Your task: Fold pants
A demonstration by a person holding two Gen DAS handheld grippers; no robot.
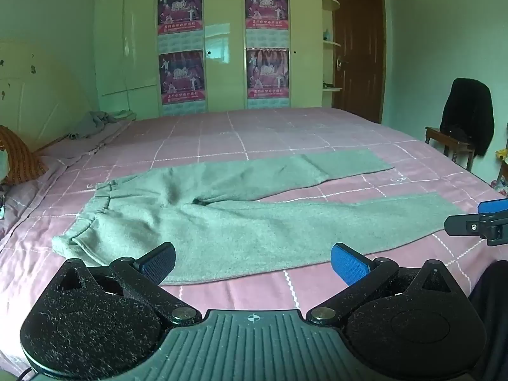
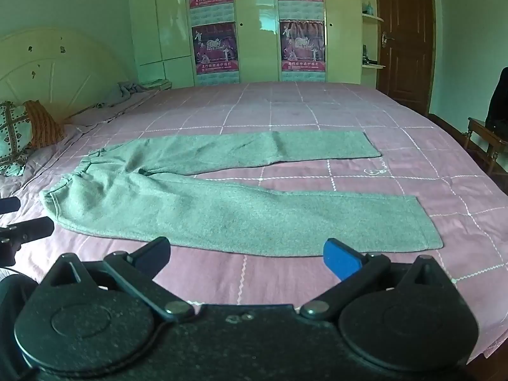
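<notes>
Pants (image 2: 197, 203) lie flat with legs spread on the bed (image 2: 349, 117), so I hold left gripper (image 1: 252, 262) and right gripper (image 2: 246, 254) spread wide, empty, over the near leg to grab.

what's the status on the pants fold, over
Left hand-held gripper and right hand-held gripper open, empty. Grey fleece pants flat on pink checked bedsheet, legs apart, unfolded. Nothing in the way.

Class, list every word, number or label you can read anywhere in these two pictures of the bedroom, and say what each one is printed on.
"2010": large figures in the middle of each wardrobe poster, though blurred, so this reading is unsure.
Red banner text along the foot of each poster: too blurred to read.
Calendar grid beneath each poster picture: too small to read.
Pants, bedspread, door: no text visible.
</notes>
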